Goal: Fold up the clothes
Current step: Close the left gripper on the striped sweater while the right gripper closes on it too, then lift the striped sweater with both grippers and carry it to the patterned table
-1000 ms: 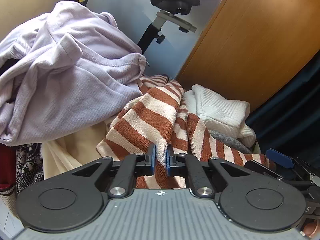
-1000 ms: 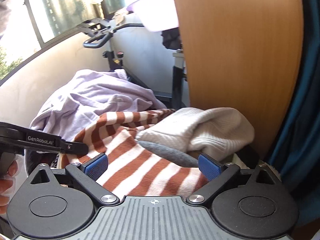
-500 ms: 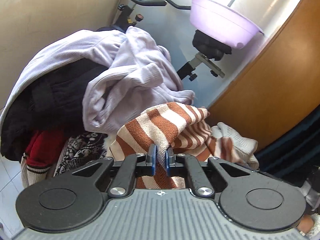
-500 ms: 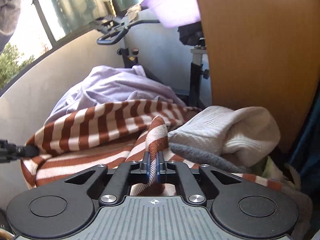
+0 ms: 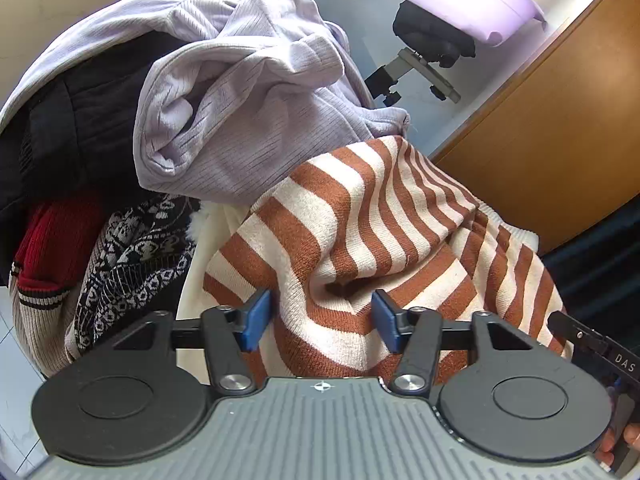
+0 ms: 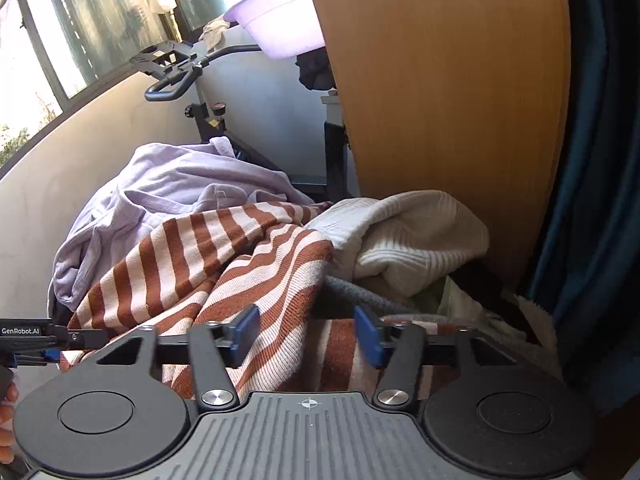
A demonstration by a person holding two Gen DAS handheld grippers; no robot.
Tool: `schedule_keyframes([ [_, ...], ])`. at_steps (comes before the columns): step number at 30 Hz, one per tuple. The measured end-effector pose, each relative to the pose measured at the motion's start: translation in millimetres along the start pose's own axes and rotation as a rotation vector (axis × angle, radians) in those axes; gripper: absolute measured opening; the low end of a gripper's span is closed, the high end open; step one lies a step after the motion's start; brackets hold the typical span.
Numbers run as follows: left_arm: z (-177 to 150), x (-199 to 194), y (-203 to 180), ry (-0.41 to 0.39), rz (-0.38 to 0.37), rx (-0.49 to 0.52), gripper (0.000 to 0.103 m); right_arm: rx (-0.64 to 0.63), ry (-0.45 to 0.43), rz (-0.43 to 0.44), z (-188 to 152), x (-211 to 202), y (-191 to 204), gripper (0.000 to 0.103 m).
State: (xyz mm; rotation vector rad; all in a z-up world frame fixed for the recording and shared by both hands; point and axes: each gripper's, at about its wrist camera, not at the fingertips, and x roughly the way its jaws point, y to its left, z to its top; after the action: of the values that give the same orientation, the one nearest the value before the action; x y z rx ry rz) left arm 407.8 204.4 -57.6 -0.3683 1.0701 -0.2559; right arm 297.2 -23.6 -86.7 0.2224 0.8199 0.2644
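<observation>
**Both grippers open over striped sweater**

L gripper (image 5: 321, 316): blue-padded fingers (image 5: 256, 316) stood well apart, w/ a raised fold of the striped sweater (image 5: 360, 216) between them, pads not pressing it. R gripper (image 6: 306, 334): fingers (image 6: 246, 332) also apart, striped knit lying between and under them, nothing clamped. In the R wrist view the L gripper's black tip showed at the left edge, low, w/ a bit of hand (image 6: 6, 420) below it; in the L wrist view a black part of the other gripper showed at the right edge.

The sweater, brown-and-cream stripes, lay crumpled on top of a pile of clothes, directly in front of both grippers and spread between them.

Next out, L view: patterned black-and-white knit (image 5: 132, 260) and a red-and-beige piece (image 5: 52, 240) left of the sweater, partly under it or beside it; can't tell which. Above those, a dark garment (image 5: 80, 120) and a lilac top (image 5: 240, 100) heaped over it, its edge touching the sweater's far side.

R view: cream knit (image 6: 416, 240) bunched just right of the sweater, grey fabric (image 6: 360, 296) beneath it.

Farther back: wood panel (image 6: 440, 80) upright behind the pile, dark blue curtain (image 6: 592, 160) at far right, exercise bike (image 6: 180, 80) by the wall w/ a lilac basin (image 6: 280, 24) near it, window (image 6: 80, 20) beyond.
</observation>
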Motion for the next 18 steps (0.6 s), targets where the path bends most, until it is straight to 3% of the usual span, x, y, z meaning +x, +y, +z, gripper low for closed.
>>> schedule_keyframes([
  [4, -4, 4, 0, 0.026, -0.010, -0.014, 0.066, -0.038, 0.051, 0.035, 8, 25, 3, 0.062],
  [8, -8, 15, -4, 0.065, -0.012, -0.026, 0.069, -0.058, 0.119, 0.100, 11, 47, 8, 0.059],
  [9, -9, 17, -5, 0.079, -0.015, -0.026, 0.067, -0.069, 0.128, 0.126, 13, 49, 12, 0.053],
  [10, -9, 19, -6, 0.090, -0.019, -0.024, 0.052, -0.095, 0.128, 0.153, 15, 48, 17, 0.024],
  [11, -8, 18, -7, 0.090, -0.026, -0.021, 0.036, -0.119, 0.119, 0.176, 18, 45, 23, 0.007],
  [12, -7, 12, -10, 0.074, -0.021, -0.015, 0.014, -0.138, 0.094, 0.192, 23, 39, 28, 0.006],
  [14, -1, -11, -16, -0.007, -0.013, 0.001, 0.013, -0.143, 0.040, 0.241, 37, 23, 34, 0.006],
  [18, 21, -86, -29, -0.262, -0.055, 0.012, 0.013, -0.118, -0.129, 0.318, 74, -22, 36, 0.006],
])
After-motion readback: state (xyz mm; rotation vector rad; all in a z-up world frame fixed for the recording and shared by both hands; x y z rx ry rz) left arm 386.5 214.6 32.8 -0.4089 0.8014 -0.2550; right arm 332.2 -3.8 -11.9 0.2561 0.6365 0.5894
